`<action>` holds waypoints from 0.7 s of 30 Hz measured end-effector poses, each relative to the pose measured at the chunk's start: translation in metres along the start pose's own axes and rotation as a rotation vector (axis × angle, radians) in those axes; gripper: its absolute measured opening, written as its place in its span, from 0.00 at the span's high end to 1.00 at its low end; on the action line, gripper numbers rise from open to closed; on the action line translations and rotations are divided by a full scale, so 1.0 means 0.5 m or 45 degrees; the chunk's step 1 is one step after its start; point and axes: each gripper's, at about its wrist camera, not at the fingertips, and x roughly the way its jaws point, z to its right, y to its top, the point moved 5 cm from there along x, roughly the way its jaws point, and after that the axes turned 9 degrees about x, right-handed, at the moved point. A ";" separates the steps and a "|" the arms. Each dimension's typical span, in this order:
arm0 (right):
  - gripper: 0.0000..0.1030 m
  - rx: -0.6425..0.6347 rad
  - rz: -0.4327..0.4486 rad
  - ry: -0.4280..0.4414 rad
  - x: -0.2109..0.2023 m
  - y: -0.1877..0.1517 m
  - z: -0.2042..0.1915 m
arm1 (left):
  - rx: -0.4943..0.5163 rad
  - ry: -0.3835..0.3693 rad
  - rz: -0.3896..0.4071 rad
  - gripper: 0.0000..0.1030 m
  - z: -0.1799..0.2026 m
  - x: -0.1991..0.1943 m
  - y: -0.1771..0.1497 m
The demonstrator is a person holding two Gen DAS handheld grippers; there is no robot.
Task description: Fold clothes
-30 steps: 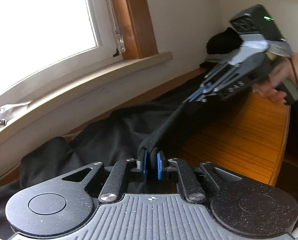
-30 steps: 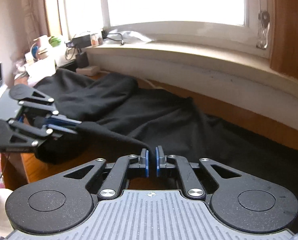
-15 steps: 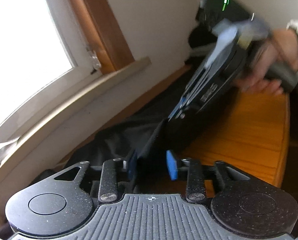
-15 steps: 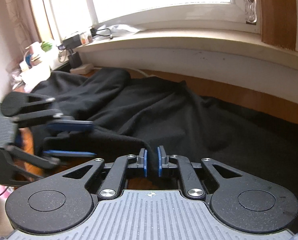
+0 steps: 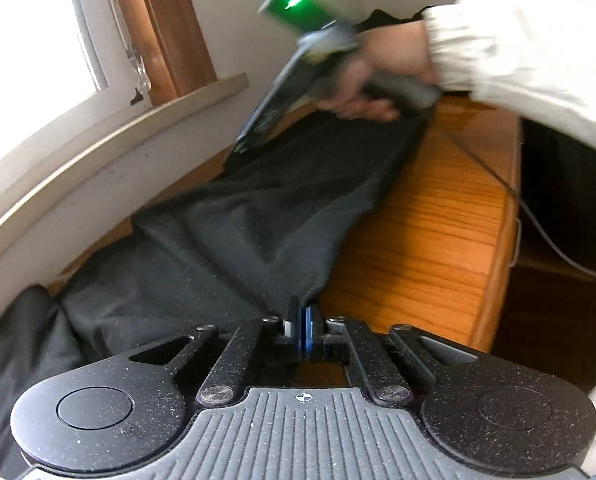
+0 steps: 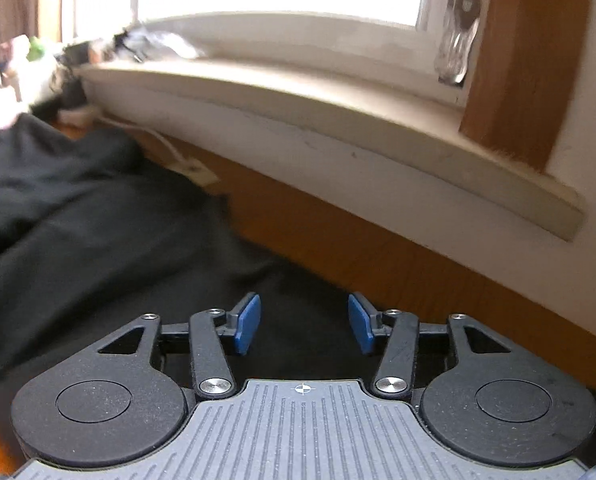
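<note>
A black garment (image 5: pixel 257 216) lies stretched along the wooden table (image 5: pixel 438 240), from the near left to the far right. My left gripper (image 5: pixel 302 320) is shut on the garment's near edge, with the cloth pinched between its blue pads. In the left wrist view my right gripper (image 5: pixel 243 140) is blurred at the garment's far end, held by a hand (image 5: pixel 378 68) in a white sleeve. In its own view the right gripper (image 6: pixel 304 324) hovers over the black garment (image 6: pixel 97 240). Its jaws are opening, and the blue pads (image 6: pixel 247 322) press on nothing.
A pale window sill (image 6: pixel 338 108) and wall run along the table's far side. A white cable and plug strip (image 6: pixel 189 168) lie at the wall's foot. Clutter (image 6: pixel 25 68) sits far left. The table's right edge (image 5: pixel 506 240) drops off, with a thin cable (image 5: pixel 538 232) there.
The right gripper let go of the cloth, opened, and swung away toward the garment's far end. The left gripper opened briefly and shut again on the near edge. The garment now lies flatter.
</note>
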 end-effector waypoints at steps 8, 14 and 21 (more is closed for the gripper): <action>0.94 0.055 -0.013 0.086 0.052 0.000 0.034 | -0.007 -0.010 0.025 0.99 -0.012 -0.013 -0.019; 0.96 0.031 0.030 -0.160 0.060 0.010 0.057 | -0.007 0.008 0.030 0.99 -0.004 -0.001 -0.009; 0.62 0.195 0.096 -0.191 0.000 -0.003 0.114 | -0.039 -0.011 0.033 0.88 -0.014 0.004 0.013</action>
